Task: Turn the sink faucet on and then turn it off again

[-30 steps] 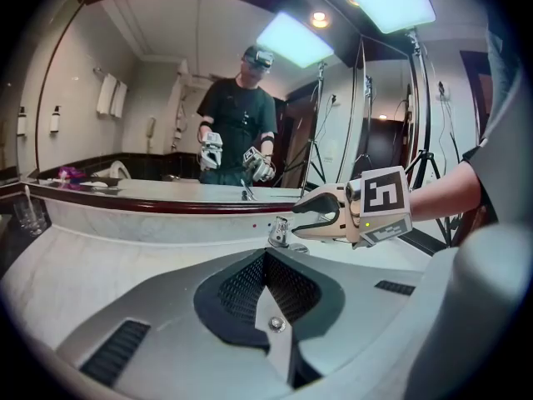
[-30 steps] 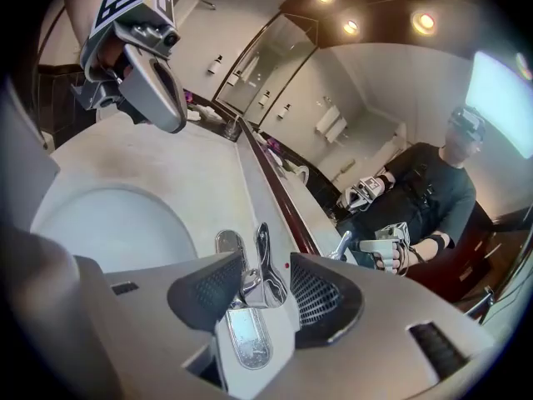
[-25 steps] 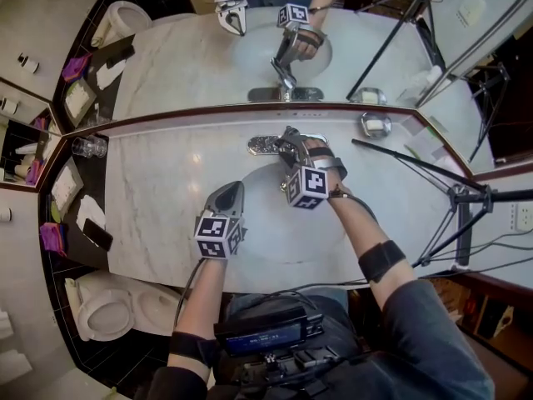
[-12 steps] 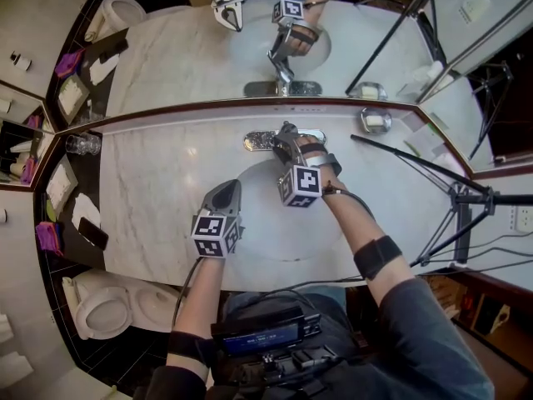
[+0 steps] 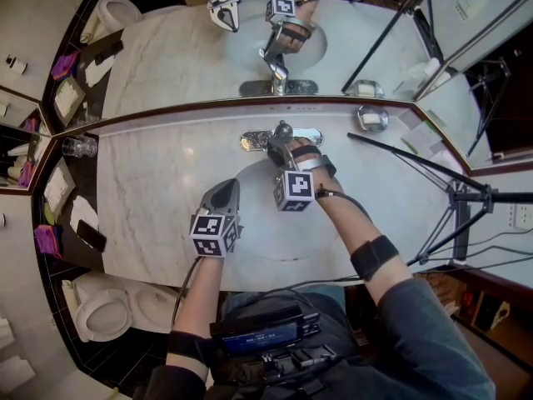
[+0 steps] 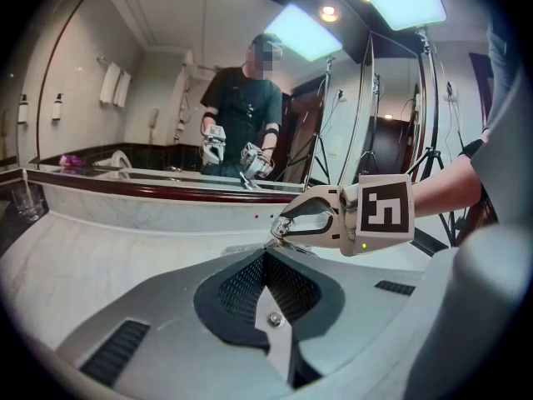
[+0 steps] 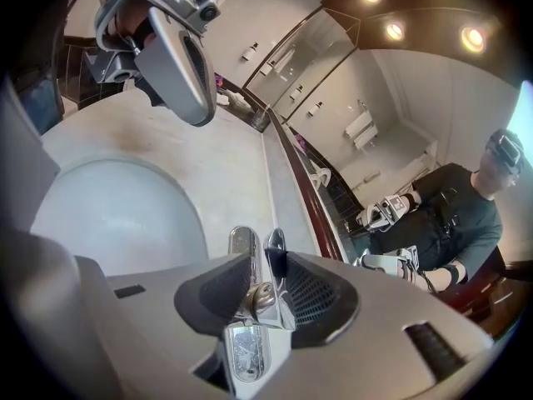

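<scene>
The chrome faucet (image 5: 281, 133) stands on its base plate at the back of the sink basin (image 5: 258, 223). My right gripper (image 5: 279, 150) reaches over the basin onto the faucet. In the right gripper view its jaws have just been closing and now hold the chrome faucet handle (image 7: 254, 294) between the pads. My left gripper (image 5: 223, 192) hovers shut and empty over the basin's left rim. In the left gripper view its tips (image 6: 266, 252) point at the right gripper (image 6: 287, 227).
A wall mirror (image 5: 183, 57) runs behind the marble counter (image 5: 158, 198). Glass tumblers (image 5: 82, 146) stand at the counter's left end and a soap dish (image 5: 371, 117) at the back right. A tripod (image 5: 433, 182) leans in from the right. A toilet (image 5: 100, 311) is lower left.
The right gripper has settled onto the faucet handle and rolled slightly, its marker cube shifting a little left. The left gripper has stayed where it was.
</scene>
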Available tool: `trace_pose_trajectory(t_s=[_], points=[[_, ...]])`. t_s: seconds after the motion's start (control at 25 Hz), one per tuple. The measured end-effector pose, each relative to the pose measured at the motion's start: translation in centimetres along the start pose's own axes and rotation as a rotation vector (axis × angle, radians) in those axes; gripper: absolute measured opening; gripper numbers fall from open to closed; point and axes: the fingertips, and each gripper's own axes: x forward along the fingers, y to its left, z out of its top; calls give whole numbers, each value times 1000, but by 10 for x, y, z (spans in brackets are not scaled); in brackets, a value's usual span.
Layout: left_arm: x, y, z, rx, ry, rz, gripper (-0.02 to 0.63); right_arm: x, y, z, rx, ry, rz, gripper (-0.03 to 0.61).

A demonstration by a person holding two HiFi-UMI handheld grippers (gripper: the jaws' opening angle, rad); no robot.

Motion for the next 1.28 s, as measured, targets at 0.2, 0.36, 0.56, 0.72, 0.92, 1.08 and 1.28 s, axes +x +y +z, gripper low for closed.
trace_pose_trajectory(t_s=[0.2, 0.36, 0.56, 0.72, 0.92, 1.08, 1.28], points=[[-1, 1, 1, 1, -3, 1, 0, 3, 18, 0, -55, 14, 56, 132], [-2, 2, -1, -3, -3, 5, 0, 6, 27, -6, -102, 38, 68, 123], [-4, 3, -1, -5, -5, 9, 0, 3, 23, -1, -101, 29, 57, 123], [-6, 3, -2, -5, -5, 15, 0, 3, 23, -2, -104, 30, 51, 124], [-10, 3, -2, -2, -5, 20, 0, 3, 23, -3, -131, 45, 47, 126], [-16, 4, 2, 3, -16, 25, 0, -4, 24, -3, -58, 60, 50, 129], [-24, 0, 7, 11, -32, 23, 0, -35, 9, 2, 108, 32, -20, 110]])
